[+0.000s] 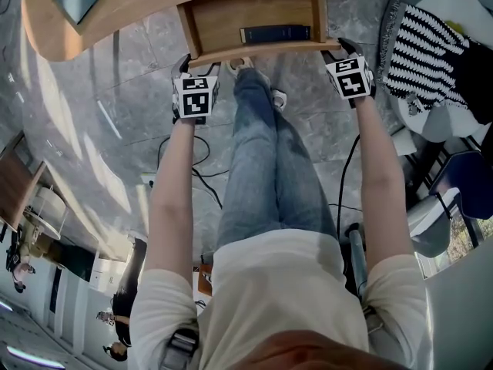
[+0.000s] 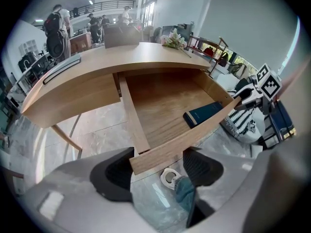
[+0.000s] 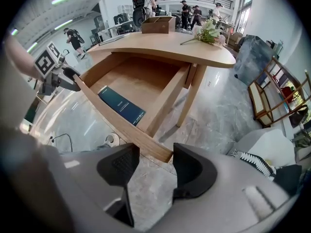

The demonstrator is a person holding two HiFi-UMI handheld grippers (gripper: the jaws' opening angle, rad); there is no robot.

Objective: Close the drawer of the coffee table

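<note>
The wooden coffee table [image 1: 54, 33] has its drawer [image 1: 262, 51] pulled out, with a dark blue book [image 1: 275, 33] lying inside. My left gripper [image 1: 199, 72] is at the left end of the drawer front, my right gripper [image 1: 348, 52] at the right end. In the left gripper view the jaws [image 2: 158, 166] stand open with the end of the front board [image 2: 160, 152] between them. In the right gripper view the jaws [image 3: 155, 161] are open too, straddling the board's corner [image 3: 158, 152]. I see no pad pressing on the wood.
My own legs and a shoe [image 1: 240, 64] are under the drawer front. A striped cushion [image 1: 424, 52] lies on a seat to the right. Cables [image 1: 202, 177] trail over the grey floor. Flowers [image 3: 209, 33] and a box [image 3: 158, 24] sit on the tabletop.
</note>
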